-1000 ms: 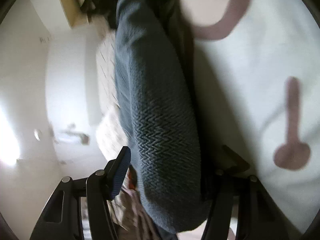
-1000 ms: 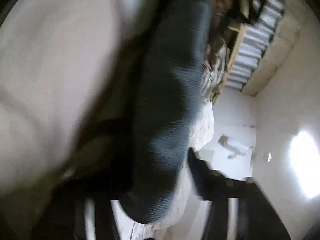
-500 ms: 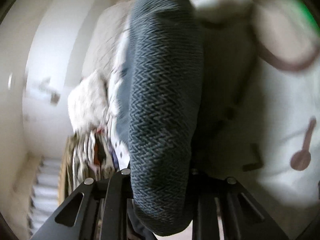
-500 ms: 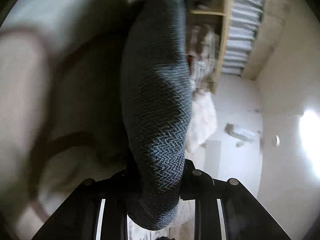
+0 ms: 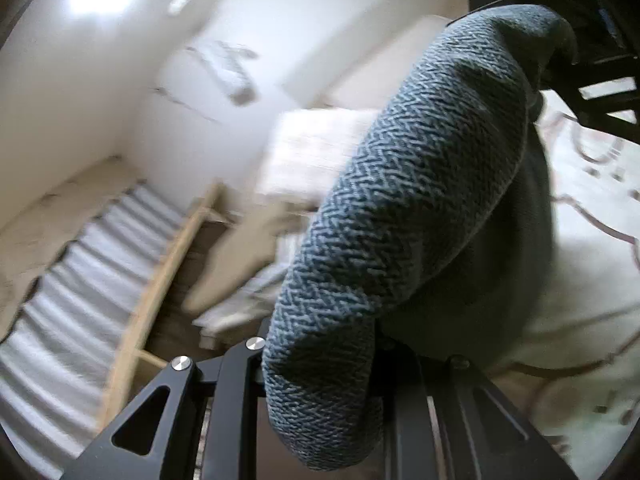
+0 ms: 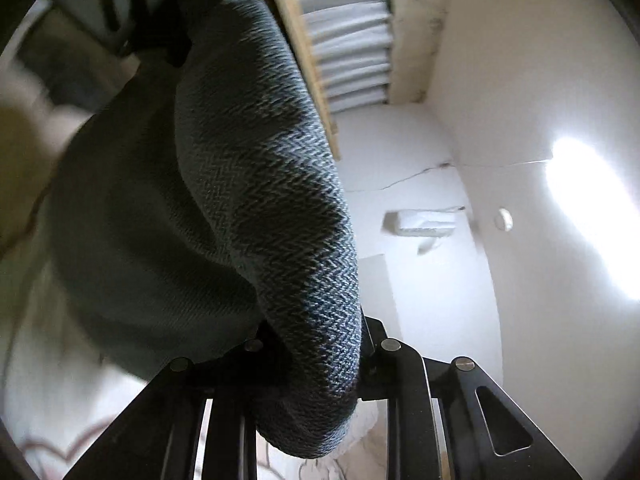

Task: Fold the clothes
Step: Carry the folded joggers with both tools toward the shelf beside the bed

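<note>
A dark blue-grey herringbone knit garment (image 5: 404,216) stretches between both grippers, held up in the air. My left gripper (image 5: 320,356) is shut on one edge of it, its fingertips buried in the knit. In the right wrist view the same garment (image 6: 256,184) runs up from my right gripper (image 6: 312,360), which is shut on its other edge. The right gripper's black frame (image 5: 580,40) shows at the far end of the fabric in the left wrist view. Below the garment hangs a darker fold (image 6: 132,208).
A cream bedspread with thin maroon line patterns (image 5: 592,272) lies under the garment. A pale wooden frame with white slats (image 5: 152,280) and white walls fill the rest. A bright light patch (image 6: 592,216) glares on the wall. A cream cushion (image 5: 316,156) sits behind.
Both grippers have swung upward and tilted with the garment lifted between them; the views rotated from the bedspread toward the wall, slats and ceiling. The grip on the fabric is unchanged.
</note>
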